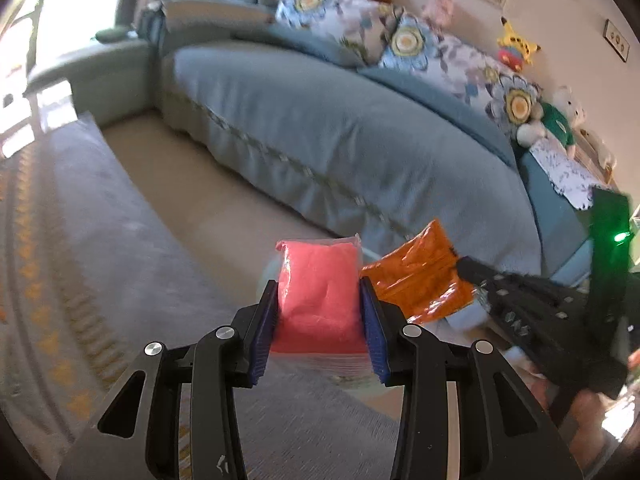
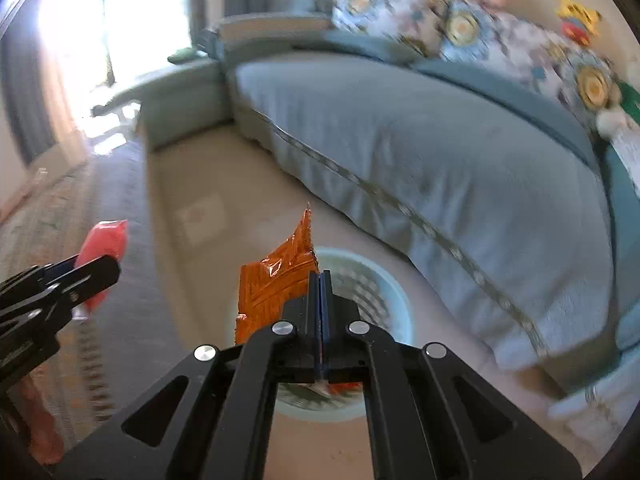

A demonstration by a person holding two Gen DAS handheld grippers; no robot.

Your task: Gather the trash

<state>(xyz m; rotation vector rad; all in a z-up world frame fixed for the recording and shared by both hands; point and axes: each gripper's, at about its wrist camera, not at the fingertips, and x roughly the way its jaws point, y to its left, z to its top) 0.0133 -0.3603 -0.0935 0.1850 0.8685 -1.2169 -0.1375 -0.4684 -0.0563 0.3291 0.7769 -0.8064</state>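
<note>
My left gripper (image 1: 319,300) is shut on a pink plastic packet (image 1: 318,280), held above the floor; the packet also shows at the left of the right wrist view (image 2: 105,240). My right gripper (image 2: 321,280) is shut on an orange crinkled wrapper (image 2: 276,280) and holds it directly over a round pale-green waste basket (image 2: 396,292) on the floor. The orange wrapper also shows in the left wrist view (image 1: 420,280), just right of the pink packet, with the right gripper's fingers (image 1: 480,272) on it.
A large bed with a blue-grey cover (image 1: 340,128) fills the right and back, with floral pillows (image 1: 408,40) and plush toys (image 1: 516,46) along the wall. A patterned rug (image 1: 80,260) lies at the left. A bright window (image 2: 100,20) is at the far left.
</note>
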